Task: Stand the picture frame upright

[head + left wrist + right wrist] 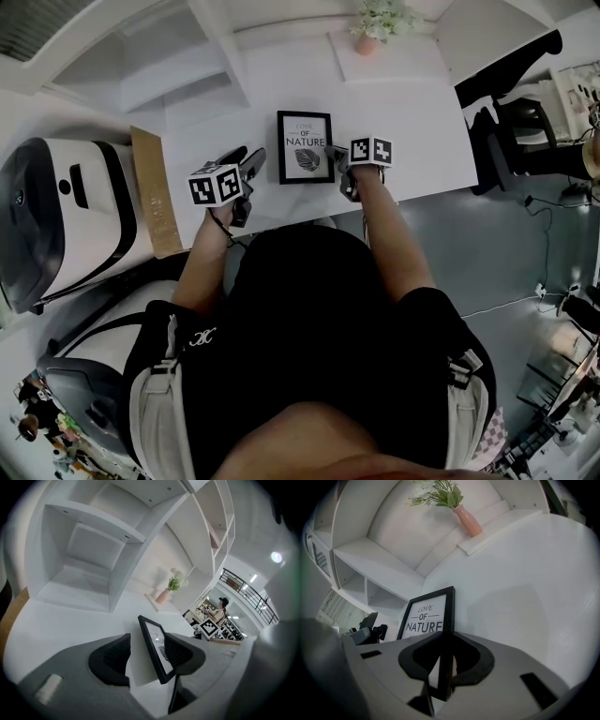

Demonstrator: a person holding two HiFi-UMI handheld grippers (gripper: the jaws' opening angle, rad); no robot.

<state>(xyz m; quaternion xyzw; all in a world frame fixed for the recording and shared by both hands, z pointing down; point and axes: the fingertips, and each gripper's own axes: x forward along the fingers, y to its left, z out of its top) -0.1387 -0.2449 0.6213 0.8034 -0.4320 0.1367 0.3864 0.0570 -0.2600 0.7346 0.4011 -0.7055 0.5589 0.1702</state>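
The black picture frame (305,147) with the print "LOVE OF NATURE" is on the white table (412,112), raised and leaning back. My right gripper (337,156) is at its right edge. In the right gripper view the frame (424,616) runs edge-on between the jaws, and the right gripper (444,640) is shut on that edge. My left gripper (253,161) is beside the frame's left edge. In the left gripper view the tilted frame (154,648) shows between the wide-apart jaws of the left gripper (147,641), and neither pad presses on it.
A pink vase of flowers (372,26) stands on a low ledge at the table's back. White shelving (89,550) rises behind the table. A brown board (155,192) and a white machine (56,216) are at the left, a black chair (511,122) at the right.
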